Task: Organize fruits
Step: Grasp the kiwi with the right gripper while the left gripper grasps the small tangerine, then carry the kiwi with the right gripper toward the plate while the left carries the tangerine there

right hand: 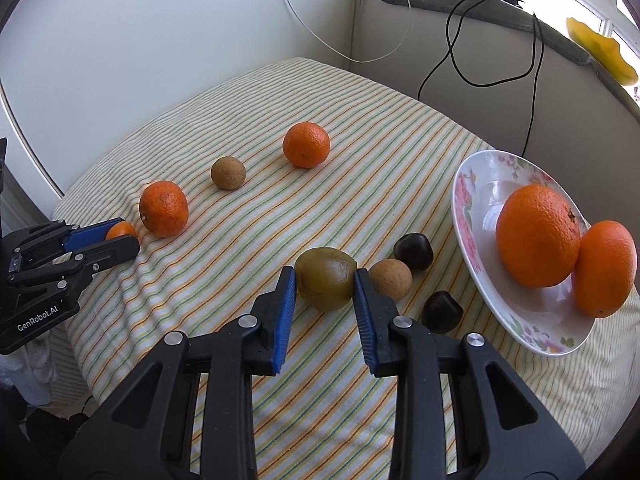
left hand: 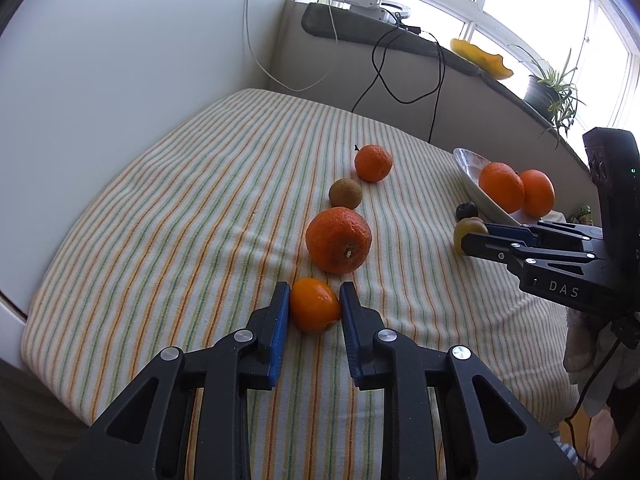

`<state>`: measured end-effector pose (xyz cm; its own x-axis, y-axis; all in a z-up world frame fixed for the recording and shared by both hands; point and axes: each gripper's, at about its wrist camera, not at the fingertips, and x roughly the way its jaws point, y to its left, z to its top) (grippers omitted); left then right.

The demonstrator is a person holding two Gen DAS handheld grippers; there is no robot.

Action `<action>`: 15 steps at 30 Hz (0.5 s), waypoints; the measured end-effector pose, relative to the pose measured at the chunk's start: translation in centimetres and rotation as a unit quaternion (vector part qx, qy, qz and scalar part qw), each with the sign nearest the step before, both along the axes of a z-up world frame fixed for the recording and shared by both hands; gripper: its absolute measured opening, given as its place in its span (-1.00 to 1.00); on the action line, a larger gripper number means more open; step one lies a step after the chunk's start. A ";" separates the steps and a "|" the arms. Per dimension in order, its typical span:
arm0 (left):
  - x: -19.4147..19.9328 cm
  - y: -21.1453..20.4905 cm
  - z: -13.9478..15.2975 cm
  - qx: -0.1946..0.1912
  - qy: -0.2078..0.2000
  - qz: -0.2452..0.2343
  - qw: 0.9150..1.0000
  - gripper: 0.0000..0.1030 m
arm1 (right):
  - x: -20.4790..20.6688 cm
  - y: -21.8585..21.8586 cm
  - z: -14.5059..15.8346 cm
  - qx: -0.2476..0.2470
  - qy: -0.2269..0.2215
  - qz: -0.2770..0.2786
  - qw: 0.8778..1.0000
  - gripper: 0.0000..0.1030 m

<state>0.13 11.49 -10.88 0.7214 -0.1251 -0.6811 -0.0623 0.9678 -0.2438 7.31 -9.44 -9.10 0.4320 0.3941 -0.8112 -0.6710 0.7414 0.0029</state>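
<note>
My left gripper [left hand: 314, 298] is shut on a small orange fruit [left hand: 314, 306] that rests on the striped cloth [left hand: 200, 208]; it also shows in the right wrist view [right hand: 120, 236]. My right gripper [right hand: 325, 284] is shut on a green-brown fruit [right hand: 326, 278], also low on the cloth. A floral white plate [right hand: 468, 216] at the right holds two big oranges [right hand: 538, 236]. Loose on the cloth lie a wrinkled orange [left hand: 338, 240], a brown round fruit [left hand: 345, 193] and another orange [left hand: 373, 163]. Two dark fruits [right hand: 413, 251] and a tan one [right hand: 391, 279] lie beside my right gripper.
A white wall [left hand: 120, 60] runs along the left. A windowsill [left hand: 400, 40] behind carries a power strip, cables, a yellow dish [left hand: 482, 58] and a potted plant [left hand: 554, 88]. The cloth's edge drops off at the front and left.
</note>
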 end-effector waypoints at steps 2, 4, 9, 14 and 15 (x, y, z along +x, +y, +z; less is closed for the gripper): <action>-0.2 -0.1 0.3 -0.002 -0.004 -0.001 1.000 -0.55 | -0.1 -0.2 0.1 0.007 0.004 -0.001 1.000 -0.43; -0.2 -0.1 0.7 -0.007 -0.008 -0.002 1.000 -0.55 | -0.3 -0.5 0.4 0.013 0.004 -0.001 1.000 -0.43; -0.1 -0.8 1.7 -0.012 -0.022 -0.013 1.000 -0.55 | -0.8 -1.3 1.5 0.033 0.001 -0.002 0.999 -0.43; 0.6 -2.0 2.4 -0.021 -0.032 -0.032 0.999 -0.55 | -1.2 -2.7 2.7 0.051 -0.004 -0.009 0.999 -0.43; 0.8 -2.3 2.5 -0.022 -0.033 -0.036 0.999 -0.55 | -1.3 -3.0 2.9 0.054 -0.006 -0.012 0.998 -0.43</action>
